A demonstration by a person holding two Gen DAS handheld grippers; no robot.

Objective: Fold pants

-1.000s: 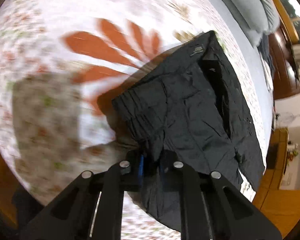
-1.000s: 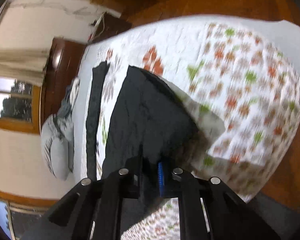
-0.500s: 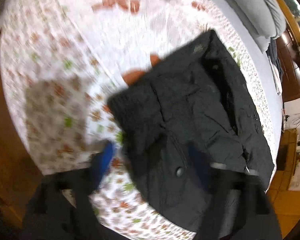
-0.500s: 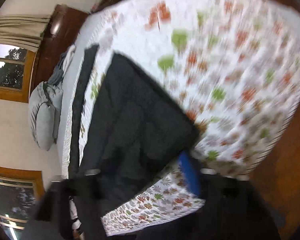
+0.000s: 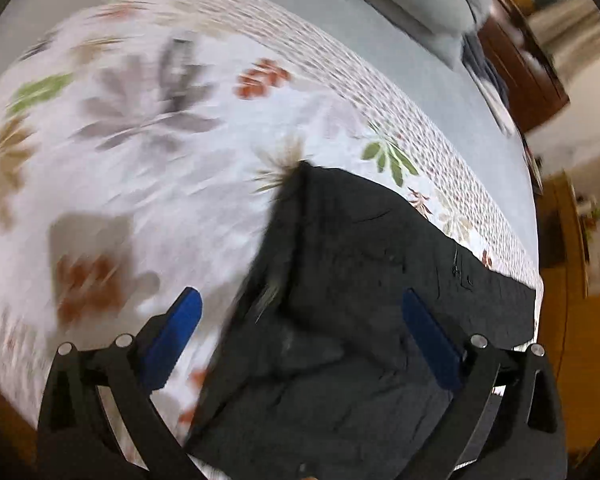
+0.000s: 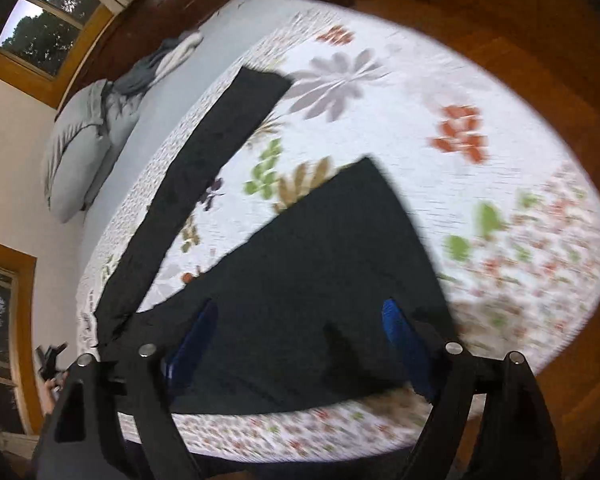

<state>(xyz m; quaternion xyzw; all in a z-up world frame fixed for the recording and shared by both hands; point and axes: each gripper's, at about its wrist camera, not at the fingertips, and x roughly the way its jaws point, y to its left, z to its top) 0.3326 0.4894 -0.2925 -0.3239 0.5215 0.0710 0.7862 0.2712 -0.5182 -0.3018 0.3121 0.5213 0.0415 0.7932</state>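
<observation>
**On the bed: both grippers let go of pants**

At the quilt's near edge, L gripper [image 5: 296, 338] and R gripper [image 6: 298, 342] now hang w/ jaws spread wide, gripping nothing; 1 s ago each was pinched on black fabric. The pants [image 6: 312, 276] lie dropped on the floral quilt [image 6: 440, 80], upper part doubled over, one leg [image 6: 204, 168] stretched out beyond. Farther back: grey pillow [image 6: 84, 136]. Judgement: one fold placed, leg yet to tuck.

Matt black cloth pants [image 5: 364, 280] lie on a quilted floral bedspread [image 5: 172, 184].
</observation>
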